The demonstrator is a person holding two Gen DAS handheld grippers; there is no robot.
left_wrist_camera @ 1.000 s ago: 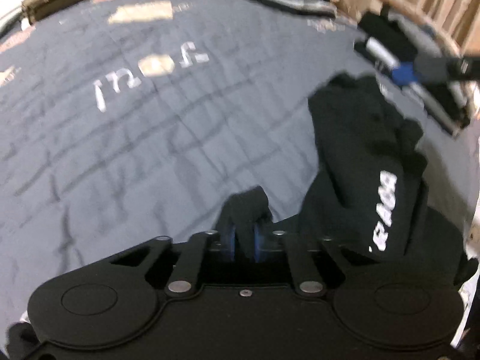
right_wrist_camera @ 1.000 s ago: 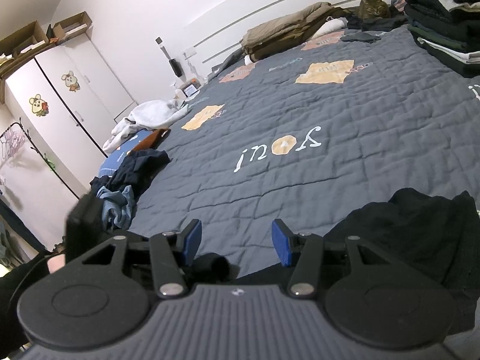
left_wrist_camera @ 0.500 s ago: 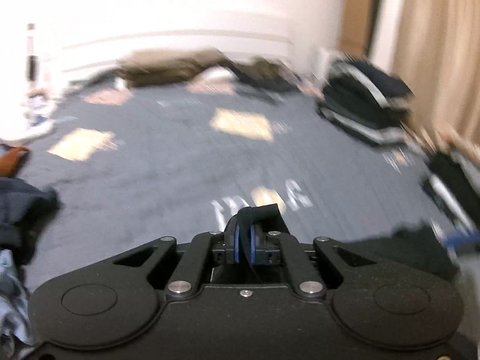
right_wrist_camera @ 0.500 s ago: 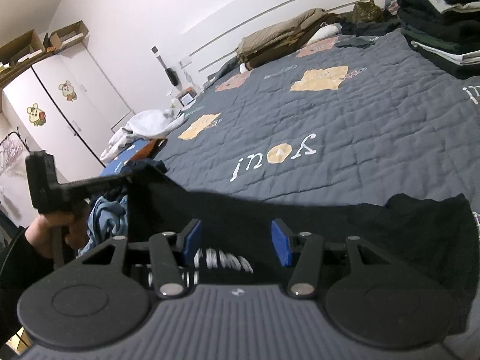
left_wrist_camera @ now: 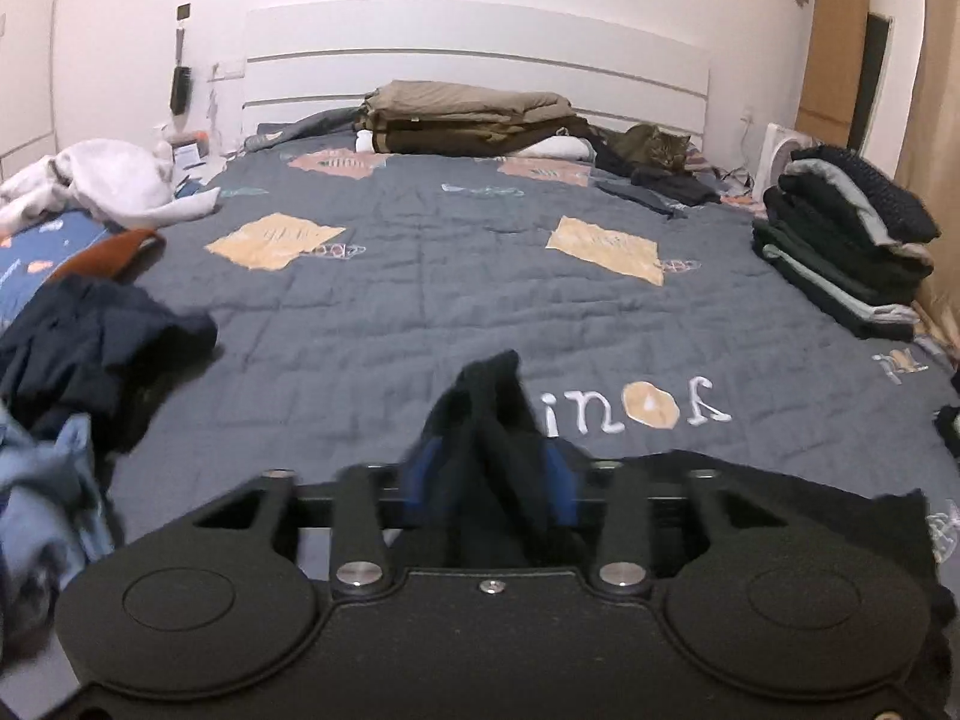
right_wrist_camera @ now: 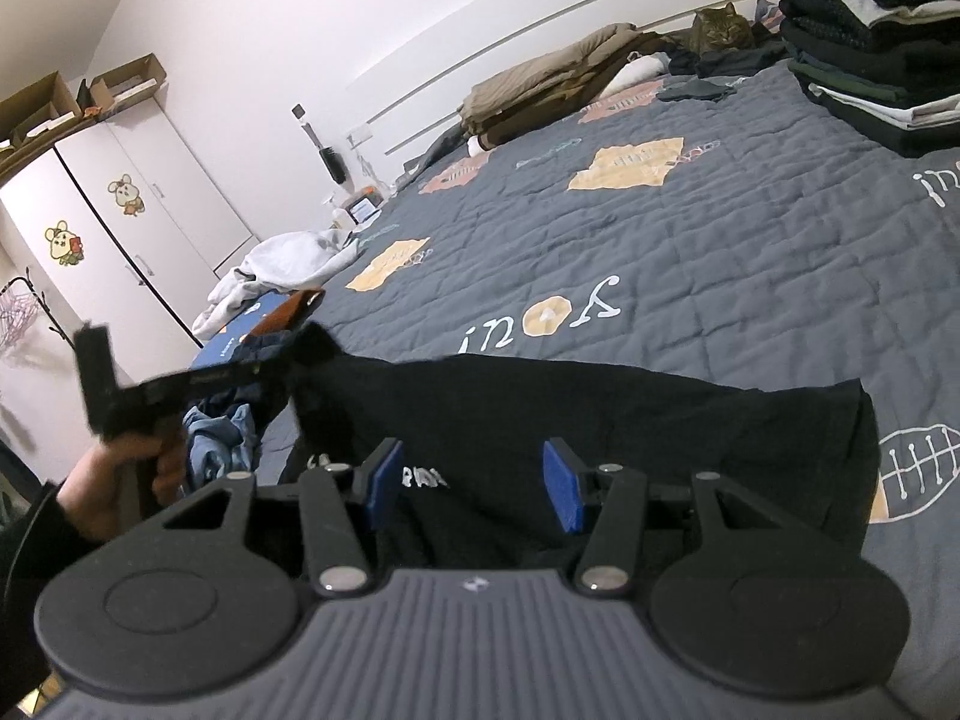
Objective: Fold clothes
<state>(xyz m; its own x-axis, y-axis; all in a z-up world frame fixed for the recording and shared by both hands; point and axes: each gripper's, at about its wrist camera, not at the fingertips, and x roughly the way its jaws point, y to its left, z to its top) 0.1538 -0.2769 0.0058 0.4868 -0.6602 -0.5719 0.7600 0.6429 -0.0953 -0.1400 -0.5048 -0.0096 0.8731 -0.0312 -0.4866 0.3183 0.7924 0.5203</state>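
Quilt [left_wrist_camera: 420,300] print reads "you!", upside down in the left wrist view; small script on the tan patches too tiny to read. Black garment [right_wrist_camera: 600,420] has white lettering near the right tongs [right_wrist_camera: 474,483], partly covered and unreadable. Garment is spread along the bed's near edge, one corner lifted off the quilt at the left tongs [left_wrist_camera: 489,468]. Left tongs' jaws are opening, a bunch of the black fabric between the blue pads [left_wrist_camera: 420,474], pads blurred, contact unclear. Right tongs stand half apart over the garment, nothing between the pads, not gripping. Hand [right_wrist_camera: 120,474] holds the left tool's handle, sleeve cut by frame edge. Middle of the bed is open. Folded stack [left_wrist_camera: 852,240] at right edge, loose dark and blue clothes [left_wrist_camera: 90,348] at left edge, tan bedding [left_wrist_camera: 468,114] and a cat [right_wrist_camera: 720,30] by the headboard. Garment's near hem hidden behind tool bodies
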